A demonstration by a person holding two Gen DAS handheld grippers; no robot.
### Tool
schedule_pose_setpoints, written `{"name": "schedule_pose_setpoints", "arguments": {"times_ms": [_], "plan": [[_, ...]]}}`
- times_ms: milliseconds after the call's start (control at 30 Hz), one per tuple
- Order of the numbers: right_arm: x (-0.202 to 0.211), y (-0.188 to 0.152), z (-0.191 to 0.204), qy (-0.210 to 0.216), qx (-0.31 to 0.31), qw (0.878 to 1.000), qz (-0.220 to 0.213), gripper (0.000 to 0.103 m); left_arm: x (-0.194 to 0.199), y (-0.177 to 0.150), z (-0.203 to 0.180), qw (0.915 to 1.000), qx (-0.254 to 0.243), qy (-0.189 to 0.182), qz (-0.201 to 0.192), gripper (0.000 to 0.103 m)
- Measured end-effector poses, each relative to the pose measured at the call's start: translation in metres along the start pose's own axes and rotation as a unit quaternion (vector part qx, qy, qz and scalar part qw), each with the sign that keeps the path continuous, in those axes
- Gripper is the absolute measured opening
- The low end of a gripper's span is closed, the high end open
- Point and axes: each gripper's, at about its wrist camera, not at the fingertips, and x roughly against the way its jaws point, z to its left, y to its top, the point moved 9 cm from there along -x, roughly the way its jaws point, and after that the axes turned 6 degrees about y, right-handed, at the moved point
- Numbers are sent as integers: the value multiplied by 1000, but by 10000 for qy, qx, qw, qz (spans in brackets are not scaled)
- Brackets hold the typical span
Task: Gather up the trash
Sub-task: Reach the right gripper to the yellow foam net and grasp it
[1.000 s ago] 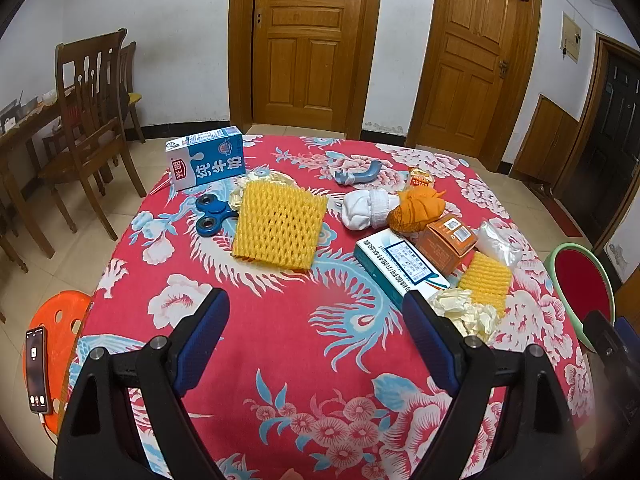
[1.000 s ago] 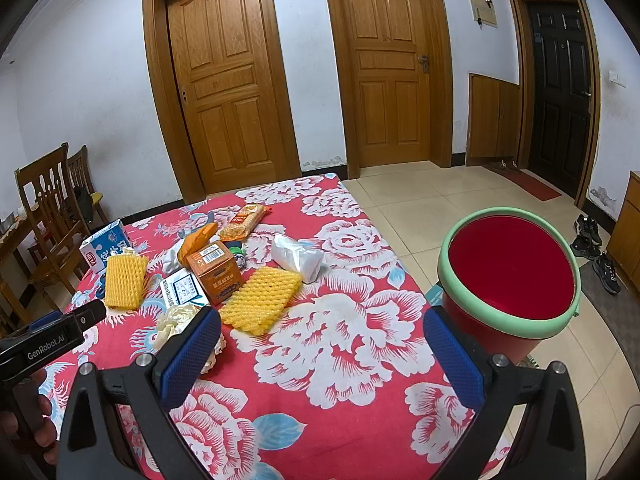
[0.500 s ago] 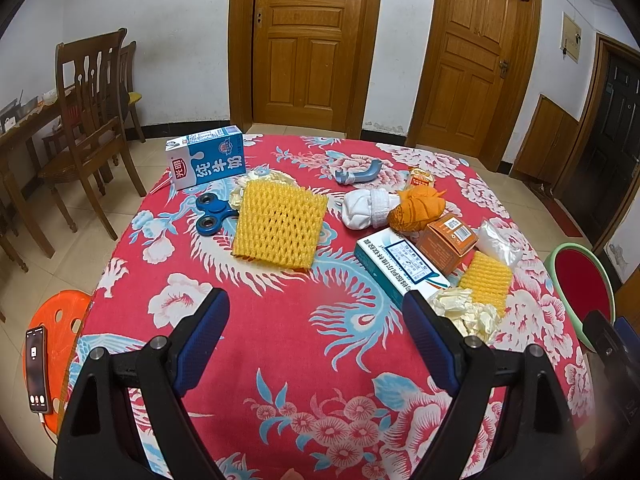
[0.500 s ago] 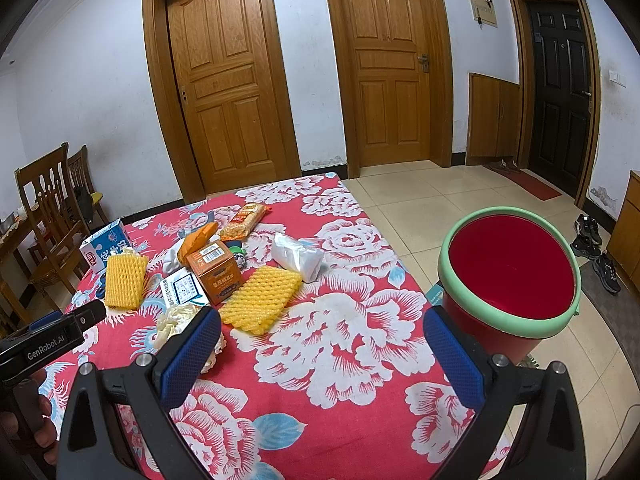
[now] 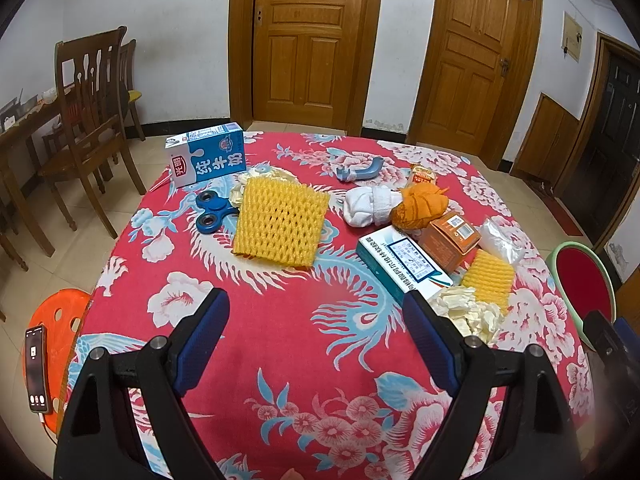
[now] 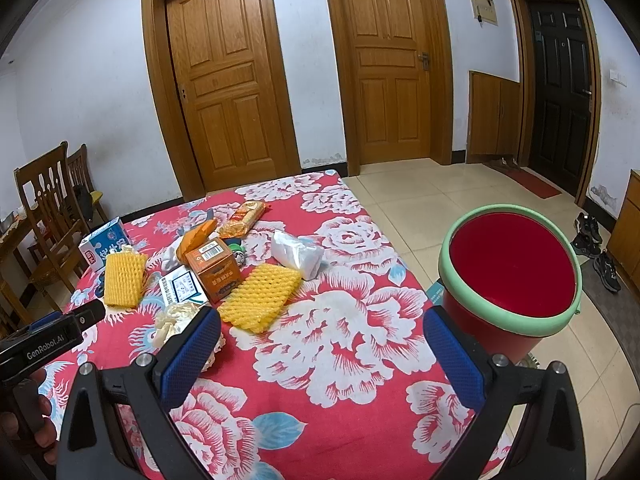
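Trash lies on a red flowered table [image 5: 280,320]: a large yellow foam net [image 5: 280,222], a blue milk carton [image 5: 206,160], a white-teal box [image 5: 404,266], an orange box [image 5: 452,238], a small yellow foam net [image 6: 260,296], crumpled white paper [image 5: 468,314] and a clear plastic bag [image 6: 296,254]. A red bin with a green rim [image 6: 512,276] stands on the floor beside the table's right edge. My left gripper [image 5: 316,336] is open and empty above the near table. My right gripper [image 6: 320,344] is open and empty over the table's right side.
A blue fidget spinner [image 5: 212,210], white and orange rolled cloths [image 5: 396,206] and a snack packet [image 6: 244,218] also lie on the table. Wooden chairs [image 5: 88,120] stand at the left. An orange stool with a phone [image 5: 36,368] is at the near left.
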Motion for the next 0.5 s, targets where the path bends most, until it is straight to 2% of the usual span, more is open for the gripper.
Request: {"name": "schedule_pose_setpoints", "arguments": {"times_ms": [200,500], "plan": [[0,-5,-1,-7,-14,10000,26,103,-10,-9,6,10000,23,41,49,88],[-9,-7,-7,-65,-56,9998,165,103,-29,1,18,9996,104,86,267,88]]}}
